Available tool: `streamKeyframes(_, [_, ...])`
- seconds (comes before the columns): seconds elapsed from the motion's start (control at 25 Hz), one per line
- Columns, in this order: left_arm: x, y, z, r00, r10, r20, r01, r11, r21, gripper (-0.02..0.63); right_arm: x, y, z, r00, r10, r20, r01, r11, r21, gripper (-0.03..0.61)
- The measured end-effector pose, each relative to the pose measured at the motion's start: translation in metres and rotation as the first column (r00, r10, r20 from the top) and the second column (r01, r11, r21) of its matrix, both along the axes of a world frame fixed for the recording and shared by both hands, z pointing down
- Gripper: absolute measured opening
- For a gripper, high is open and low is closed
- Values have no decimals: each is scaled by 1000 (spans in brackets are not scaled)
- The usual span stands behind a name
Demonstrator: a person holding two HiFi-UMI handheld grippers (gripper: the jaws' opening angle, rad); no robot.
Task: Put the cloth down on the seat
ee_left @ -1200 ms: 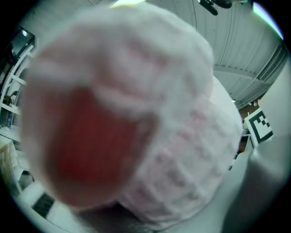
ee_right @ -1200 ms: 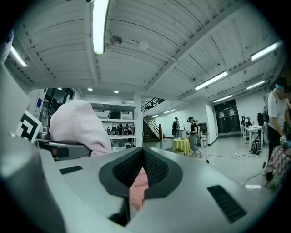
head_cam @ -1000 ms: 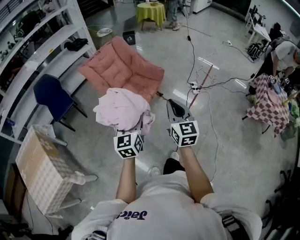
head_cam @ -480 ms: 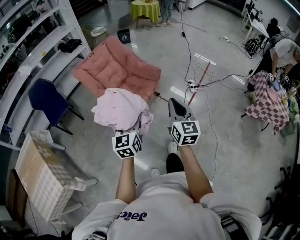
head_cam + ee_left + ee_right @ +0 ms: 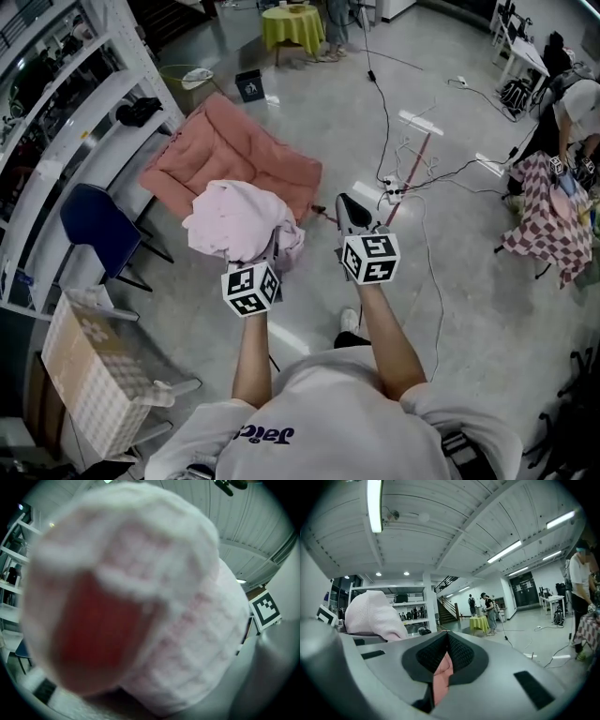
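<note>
A bunched pale pink cloth (image 5: 240, 221) hangs in the air with my left gripper (image 5: 271, 247) shut on it. The fabric drapes over the jaws and hides them. In the left gripper view the cloth (image 5: 140, 597) fills almost the whole picture. The seat, a salmon-pink padded floor chair (image 5: 225, 150), lies open on the concrete just beyond the cloth. My right gripper (image 5: 352, 214) is held level beside the left one, to the right of the cloth. Its black pads (image 5: 461, 654) meet and hold nothing. The cloth (image 5: 372, 613) shows at the left of the right gripper view.
A blue chair (image 5: 98, 211) and white shelving (image 5: 66, 103) stand left of the seat. A pale crate (image 5: 89, 370) sits at the near left. Cables and a power strip (image 5: 394, 183) trail over the floor on the right. A yellow-draped table (image 5: 298, 21) stands far back and a checkered cloth (image 5: 553, 220) at the right.
The person has stepped forward a little, so the floor has shifted in view. Both grippers keep their pose, and the cloth stays in the left one.
</note>
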State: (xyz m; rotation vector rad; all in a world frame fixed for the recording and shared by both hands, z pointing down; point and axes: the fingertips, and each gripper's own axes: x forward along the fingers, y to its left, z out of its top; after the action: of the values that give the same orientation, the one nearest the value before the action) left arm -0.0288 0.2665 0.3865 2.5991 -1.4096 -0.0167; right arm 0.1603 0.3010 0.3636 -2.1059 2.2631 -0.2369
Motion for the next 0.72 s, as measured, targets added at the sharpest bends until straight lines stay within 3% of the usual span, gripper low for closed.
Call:
streamKeyframes(0.2, [28,-53,-13,998,-57,-3,57,998,2,295,38,-58,-18,1000,-28,11,28,999,22,12])
streamKeyframes(0.44, [46,-90,-6,992,-122,13,122,993,-7,295,56,-114,-4,994,-101,37,101,995,1,12])
streamKeyframes(0.72, [34,-140,20,978,-202,51,205,977,-65,295,32,-179,17,975,-221,36,223,974,-50,12])
